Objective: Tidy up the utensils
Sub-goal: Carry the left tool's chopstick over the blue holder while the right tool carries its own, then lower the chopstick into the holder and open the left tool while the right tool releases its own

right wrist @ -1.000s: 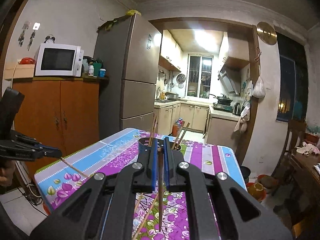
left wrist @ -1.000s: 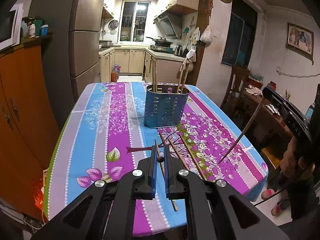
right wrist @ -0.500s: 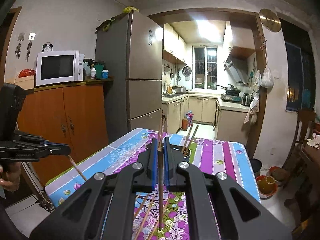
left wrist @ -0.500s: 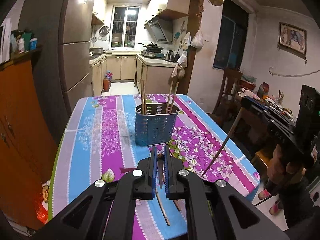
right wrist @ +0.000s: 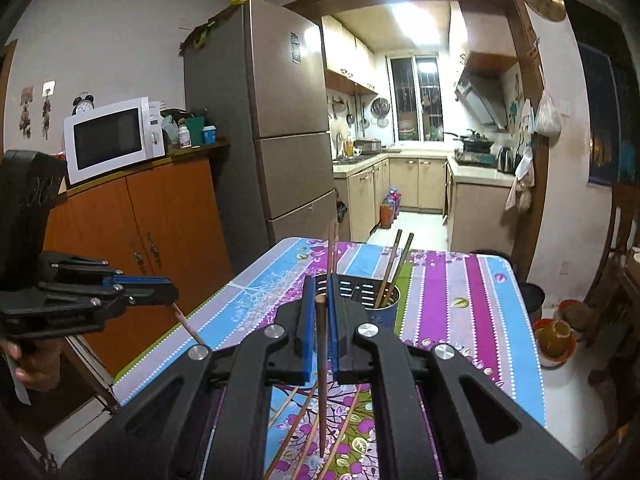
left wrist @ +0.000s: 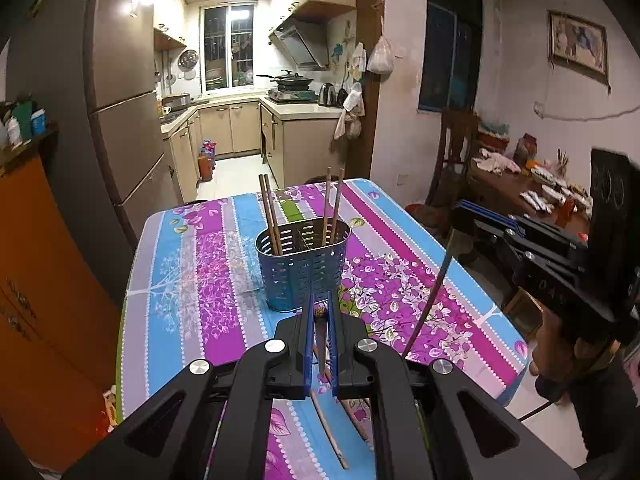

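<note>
Both grippers are pinching one chopstick each above the counter, which wears a floral striped cloth. The left gripper has its fingers pressed onto a brown chopstick whose long axis runs roughly upright between the pads, upper end poking above them, lower end hanging toward the cloth. The right gripper likewise clamps a dark chopstick near its top, shaft hanging steeply down; seen from the left wrist it leans, tip nearer the counter's middle. The blue perforated holder stands upright mid-counter, just beyond the left gripper, already carrying four chopsticks leaning on its rim. More loose chopsticks lie flat on the cloth below. Judgement: the step in hand is carrying to the holder. To do it well, bring each stick near vertical over the opening, lower tip first clear of the leaning ones, and release one gripper at a time.
</note>
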Demonstrator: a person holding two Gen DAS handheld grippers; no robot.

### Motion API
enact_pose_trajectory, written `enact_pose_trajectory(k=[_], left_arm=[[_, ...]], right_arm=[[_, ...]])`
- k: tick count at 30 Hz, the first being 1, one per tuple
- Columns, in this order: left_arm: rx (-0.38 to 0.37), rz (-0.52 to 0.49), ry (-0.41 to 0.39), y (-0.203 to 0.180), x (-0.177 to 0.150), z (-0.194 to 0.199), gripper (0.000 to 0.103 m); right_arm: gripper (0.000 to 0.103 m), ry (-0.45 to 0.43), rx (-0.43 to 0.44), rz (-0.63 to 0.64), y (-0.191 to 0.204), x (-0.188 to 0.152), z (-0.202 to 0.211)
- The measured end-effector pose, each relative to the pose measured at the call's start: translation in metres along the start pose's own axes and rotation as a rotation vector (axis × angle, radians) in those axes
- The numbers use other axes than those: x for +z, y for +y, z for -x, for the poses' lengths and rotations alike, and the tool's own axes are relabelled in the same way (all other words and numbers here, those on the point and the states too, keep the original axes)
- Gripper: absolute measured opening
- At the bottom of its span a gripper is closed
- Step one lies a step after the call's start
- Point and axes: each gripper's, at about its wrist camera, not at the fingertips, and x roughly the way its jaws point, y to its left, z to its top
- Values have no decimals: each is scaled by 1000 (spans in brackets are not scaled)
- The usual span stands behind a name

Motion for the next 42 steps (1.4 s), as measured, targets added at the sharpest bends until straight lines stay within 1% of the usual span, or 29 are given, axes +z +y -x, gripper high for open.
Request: enact_pose_trajectory(k=[6, 9, 11, 15, 19, 21, 25, 26, 29, 31, 37, 42], left_arm=[[-24, 9, 24, 7, 14, -16, 7], [-31, 25, 37, 15, 30, -24, 7], [-36, 37, 36, 23, 48, -28, 7], [-29, 51, 9, 35, 87, -27, 7], [3, 66, -16, 46, 132, -32, 7], [31, 77, -33, 54, 155, -36, 7], [59, 102, -38, 70, 187, -51, 7], [57, 107, -27, 73, 195, -58, 7], [67, 111, -1, 80, 203, -76, 7], [76, 122, 31, 86, 207, -94, 7], [88, 141, 117, 97, 203, -134, 7], [60, 148, 181, 104, 196, -151, 7]], right_arm=[[5, 56, 19, -40, -9, 12, -19], [5, 70, 29, -71, -16, 26, -28], [5, 67, 33, -79, -19, 42, -32], [5, 49, 30, -89, -25, 71, -37], [5, 20, 16, -104, -35, 107, -46], [5, 2, 4, -114, -40, 125, -52], [5, -22, -33, -118, -49, 149, -65], [5, -27, -49, -118, -53, 154, -70], [5, -21, -70, -126, -63, 162, -84], [5, -13, -98, -125, -69, 165, -96], [5, 7, -128, -143, -83, 164, -129], [5, 44, -148, -138, -84, 157, -151]])
